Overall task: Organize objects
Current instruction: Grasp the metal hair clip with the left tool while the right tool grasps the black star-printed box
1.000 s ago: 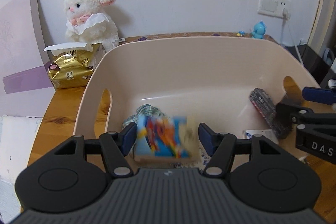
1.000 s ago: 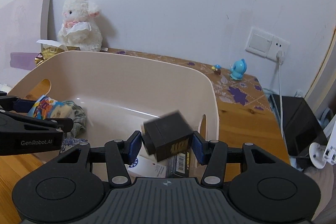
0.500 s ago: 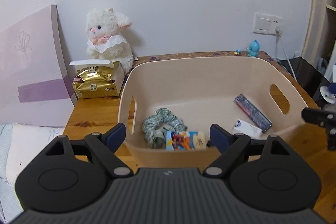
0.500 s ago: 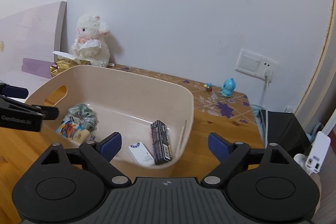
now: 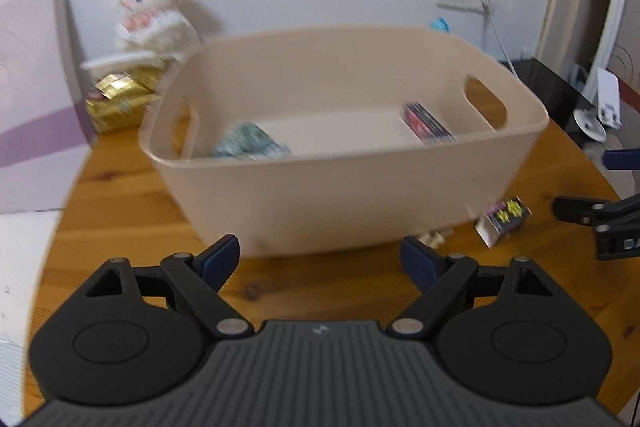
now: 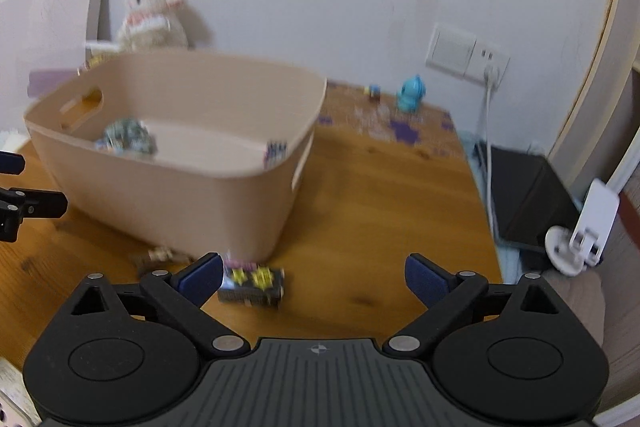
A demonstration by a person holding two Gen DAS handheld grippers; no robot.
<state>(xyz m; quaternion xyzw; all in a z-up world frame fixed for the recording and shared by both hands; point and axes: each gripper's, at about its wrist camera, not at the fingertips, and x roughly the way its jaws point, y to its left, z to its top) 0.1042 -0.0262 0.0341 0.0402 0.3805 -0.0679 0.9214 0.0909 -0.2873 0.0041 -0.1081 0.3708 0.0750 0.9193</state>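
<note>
- Both grippers have pulled back from the beige bin (image 5: 360, 195) since half a second ago, so its near wall now fills the middle of each view and both pictures are motion-blurred.
- Left wrist view: the left gripper (image 5: 320, 259) hangs above the wooden table (image 5: 120, 187) in front of the bin, jaws spread wide and empty. Inside the bin lie the green checked scrunchie (image 5: 248, 145) at the left and the dark flat box (image 5: 426, 121) at the right; the colourful packet seen earlier is hidden behind the near wall. A small box with yellow stars (image 5: 504, 219) lies on the table just right of the bin, near the right gripper's tip.
- Right wrist view: the right gripper (image 6: 314, 277) has its jaws released and empty. The starred box (image 6: 252, 285) sits on the table just beside its left finger (image 6: 200, 277), newly in view. A plush lamb (image 6: 150, 15) stands behind the bin as before.
</note>
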